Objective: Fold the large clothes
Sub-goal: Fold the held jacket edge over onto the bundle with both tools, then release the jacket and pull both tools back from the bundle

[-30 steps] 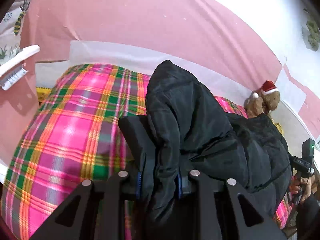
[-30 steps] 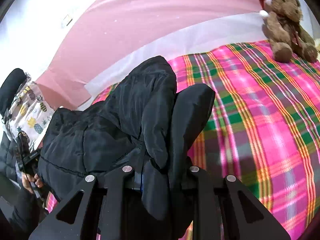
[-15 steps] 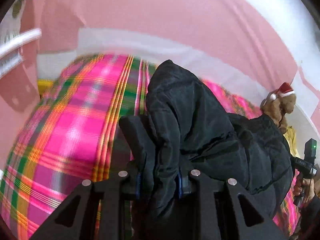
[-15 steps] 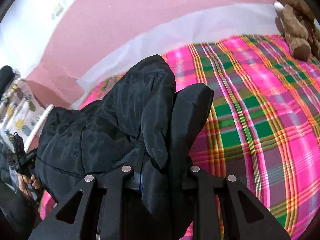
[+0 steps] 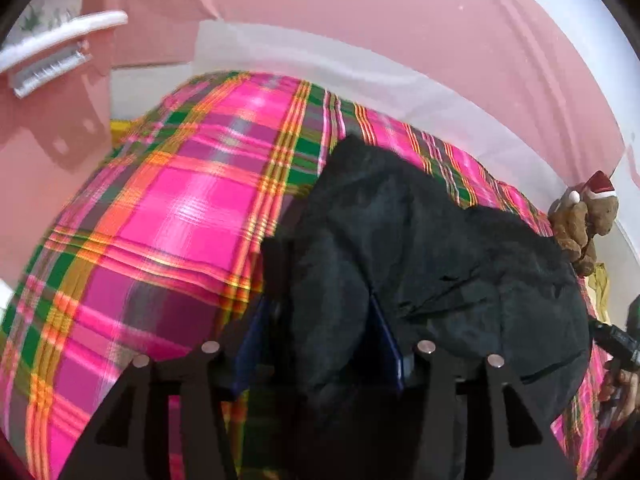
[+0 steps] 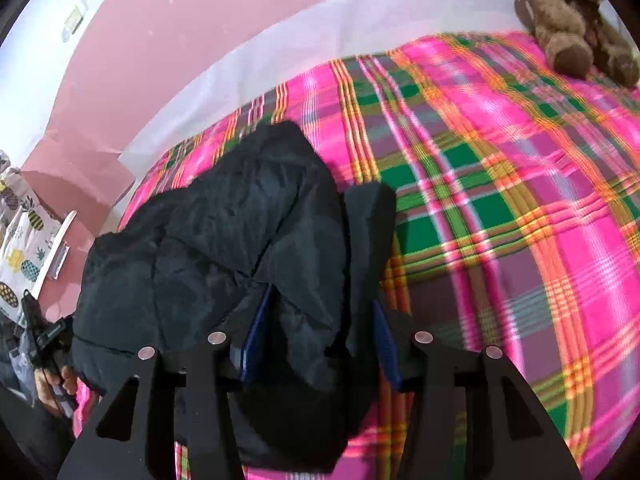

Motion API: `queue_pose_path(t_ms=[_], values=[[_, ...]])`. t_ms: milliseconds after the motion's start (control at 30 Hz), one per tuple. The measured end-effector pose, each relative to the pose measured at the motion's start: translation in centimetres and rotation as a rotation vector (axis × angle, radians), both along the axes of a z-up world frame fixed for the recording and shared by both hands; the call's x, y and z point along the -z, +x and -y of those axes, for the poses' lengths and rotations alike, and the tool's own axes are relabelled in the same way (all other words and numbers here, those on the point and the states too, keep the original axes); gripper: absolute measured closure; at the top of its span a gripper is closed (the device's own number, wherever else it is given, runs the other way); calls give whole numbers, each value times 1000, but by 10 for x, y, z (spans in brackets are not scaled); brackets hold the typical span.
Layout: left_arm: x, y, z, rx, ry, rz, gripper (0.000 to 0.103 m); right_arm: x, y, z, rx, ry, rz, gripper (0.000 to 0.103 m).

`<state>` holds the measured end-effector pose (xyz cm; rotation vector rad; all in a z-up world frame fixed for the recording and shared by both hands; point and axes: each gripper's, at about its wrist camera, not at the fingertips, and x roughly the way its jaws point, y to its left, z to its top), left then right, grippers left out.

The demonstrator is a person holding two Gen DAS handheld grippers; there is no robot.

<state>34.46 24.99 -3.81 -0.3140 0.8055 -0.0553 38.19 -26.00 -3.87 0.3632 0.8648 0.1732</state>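
Note:
A black puffy jacket (image 5: 420, 248) (image 6: 224, 240) lies bunched on the pink plaid bedspread (image 5: 168, 208) (image 6: 500, 200). In the left wrist view a fold of it runs between the fingers of my left gripper (image 5: 320, 280). Those jaws are opening: the blue pads show and the left finger (image 5: 276, 272) stands off the cloth. My right gripper (image 6: 316, 248) straddles another fold of the jacket, and its jaws are opening too. Its right finger (image 6: 370, 232) is bare beside the cloth; the other finger is hidden under the jacket.
A brown teddy bear in a Santa hat (image 5: 584, 216) (image 6: 568, 28) sits at the bed's far corner. Pink wall panels ring the bed. A white rack (image 5: 60, 40) juts out at upper left. A pineapple-print cloth (image 6: 20, 248) hangs nearby. A person's hand (image 6: 52, 384) holds the other gripper's handle.
Both grippers have sunk toward the bed with the jacket. Their jaws, clamped on jacket folds before, now stand wider with the blue pads showing. The jacket has slumped lower onto the bedspread.

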Motion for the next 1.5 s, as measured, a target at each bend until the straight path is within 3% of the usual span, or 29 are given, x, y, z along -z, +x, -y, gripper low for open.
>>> queue_pose_path(t_ms=[100, 200, 433, 733, 933, 1267, 1400, 1500], values=[[-16, -15, -2, -38, 26, 44, 49, -20, -19, -3, 20, -52, 64, 54], [-26, -29, 10, -10, 39, 90, 49, -32, -32, -15, -3, -68, 102, 54], [4, -18, 39, 49, 99, 2, 49, 3, -22, -44, -62, -150, 3, 54], [-21, -56, 54, 37, 138, 51, 49, -13, -46, -48, -60, -182, 36, 54], [-35, -89, 82, 82, 174, 72, 48, -24, -78, -60, -83, -194, 63, 54], [-48, -153, 129, 107, 146, 75, 41, -48, -146, -87, -108, -212, 125, 54], [-47, -184, 148, 112, 139, 70, 31, -52, -179, -98, -118, -222, 140, 54], [-49, -206, 160, 106, 170, 70, 30, -52, -199, -102, -117, -232, 135, 53]])
